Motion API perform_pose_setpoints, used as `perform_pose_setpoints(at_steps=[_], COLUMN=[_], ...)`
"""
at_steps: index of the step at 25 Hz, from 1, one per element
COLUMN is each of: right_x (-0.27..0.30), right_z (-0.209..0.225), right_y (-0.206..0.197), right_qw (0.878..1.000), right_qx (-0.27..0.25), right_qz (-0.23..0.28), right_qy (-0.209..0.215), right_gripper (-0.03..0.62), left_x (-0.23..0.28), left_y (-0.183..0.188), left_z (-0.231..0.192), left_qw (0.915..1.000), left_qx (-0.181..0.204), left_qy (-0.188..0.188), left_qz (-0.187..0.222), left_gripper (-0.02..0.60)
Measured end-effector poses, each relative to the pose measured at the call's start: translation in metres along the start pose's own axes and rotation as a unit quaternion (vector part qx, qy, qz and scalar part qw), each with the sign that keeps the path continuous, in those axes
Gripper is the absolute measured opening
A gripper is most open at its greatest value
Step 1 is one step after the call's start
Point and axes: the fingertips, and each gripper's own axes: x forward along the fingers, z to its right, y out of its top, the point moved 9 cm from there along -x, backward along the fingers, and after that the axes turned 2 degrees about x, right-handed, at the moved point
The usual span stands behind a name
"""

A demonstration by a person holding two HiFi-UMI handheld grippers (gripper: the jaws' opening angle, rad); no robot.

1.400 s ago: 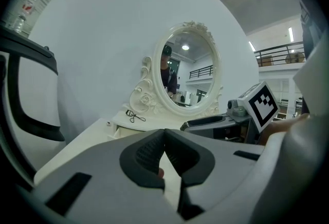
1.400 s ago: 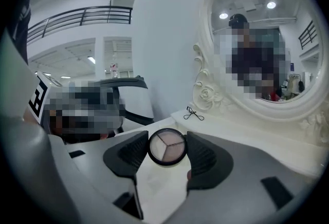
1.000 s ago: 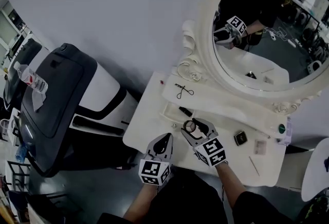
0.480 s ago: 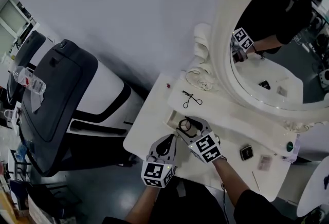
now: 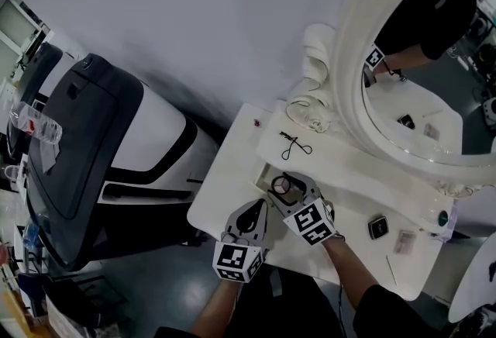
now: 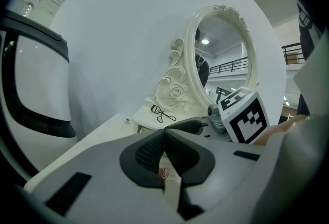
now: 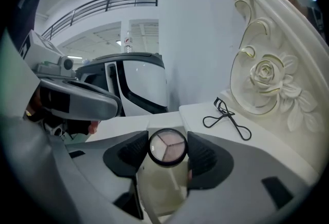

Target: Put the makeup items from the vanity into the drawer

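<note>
My right gripper [image 5: 284,184] is shut on a round black-rimmed eyeshadow compact [image 5: 281,186], which hangs over the open drawer [image 5: 265,170] at the vanity's front. In the right gripper view the compact [image 7: 167,146] sits between the two pads, with the drawer's pale inside [image 7: 154,184] under it. My left gripper [image 5: 252,212] hovers just left of and nearer than the drawer, its pads pressed together [image 6: 164,148] on nothing. A small knob shows beneath them. A black eyelash curler [image 5: 294,146] lies on the raised shelf behind the drawer.
An oval mirror [image 5: 434,96] in a carved white frame stands behind the shelf. On the tabletop to the right lie a square black compact [image 5: 377,226], a small packet [image 5: 403,242] and a thin stick [image 5: 390,270]. A tiny red item [image 5: 256,123] sits far left. A black-and-white chair [image 5: 93,150] stands left.
My right gripper has carried the compact up and left, from the tabletop in front of the drawer to above the drawer. The left gripper has hardly moved. The head view has shifted.
</note>
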Motion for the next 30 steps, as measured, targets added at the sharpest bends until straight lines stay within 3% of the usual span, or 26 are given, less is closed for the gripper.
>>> perform_pose_setpoints(at_steps=[15,22,30], right_x=[0.004,-0.003,-0.047], right_z=[-0.003,-0.001,-0.015], right_y=[-0.001,-0.001,0.012], right_qw=[1.0,1.0,0.993], right_qx=[-0.017,0.002,0.063], right_qz=[-0.002,0.009,0.097], right_qy=[-0.005,-0.002,-0.011], right_gripper=[0.232,0.232,0.217], left_x=[-0.007,-0.013,-0.028], left_y=[-0.005,-0.001,0.015], left_z=[-0.008,-0.007,0.008], left_qw=[1.0,0.9999,0.9995], left_qx=[-0.006,-0.003,0.013], left_qy=[0.005,0.007,-0.007], left_qz=[-0.001,0.009,0.029], left_gripper=[0.014,0.014,0.014])
